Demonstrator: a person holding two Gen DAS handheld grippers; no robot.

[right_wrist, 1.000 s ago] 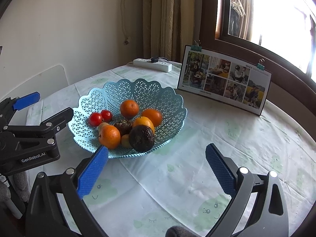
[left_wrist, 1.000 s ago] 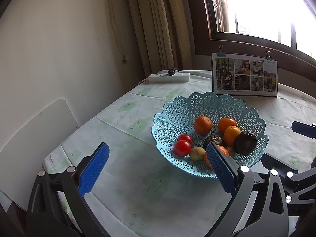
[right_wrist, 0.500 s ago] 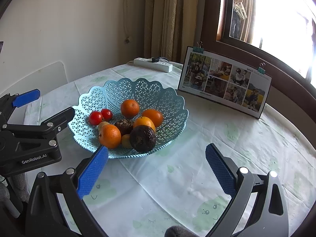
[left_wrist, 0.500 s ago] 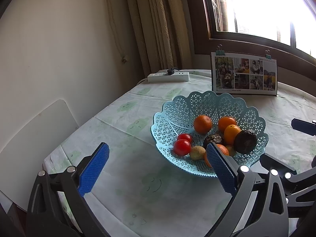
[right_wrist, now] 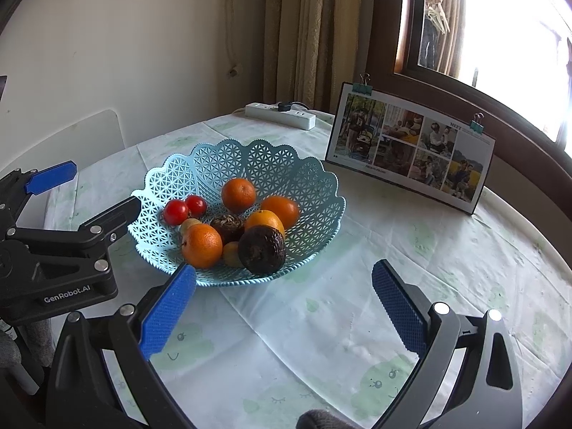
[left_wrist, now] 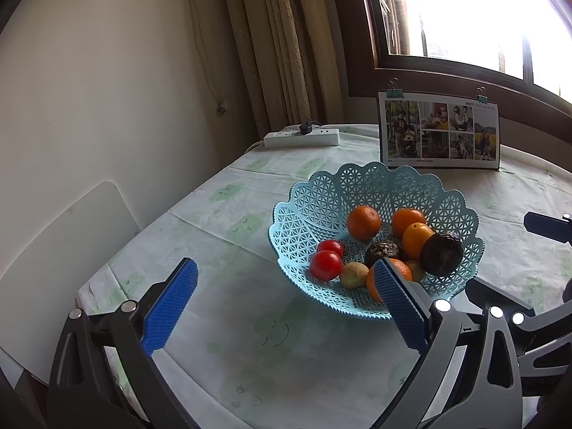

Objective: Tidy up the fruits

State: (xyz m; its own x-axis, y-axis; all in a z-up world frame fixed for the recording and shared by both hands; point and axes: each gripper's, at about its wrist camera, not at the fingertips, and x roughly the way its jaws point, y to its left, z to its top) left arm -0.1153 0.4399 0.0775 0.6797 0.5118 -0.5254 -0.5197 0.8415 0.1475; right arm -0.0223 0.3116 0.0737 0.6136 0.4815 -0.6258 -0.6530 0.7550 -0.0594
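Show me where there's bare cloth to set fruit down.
Free: the cloth between the basket and photo card, and the wide near patch under the right gripper. Also left of the basket, by the left gripper. Crowded: the basket's middle, piled with fruit.

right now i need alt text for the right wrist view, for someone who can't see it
A blue lattice basket holding oranges, two tomatoes and a dark wrinkled fruit sits on a pale tablecloth. The open right gripper frames the foreground, holding nothing, with the left gripper open at left. Behind stand a photo card and a power strip.
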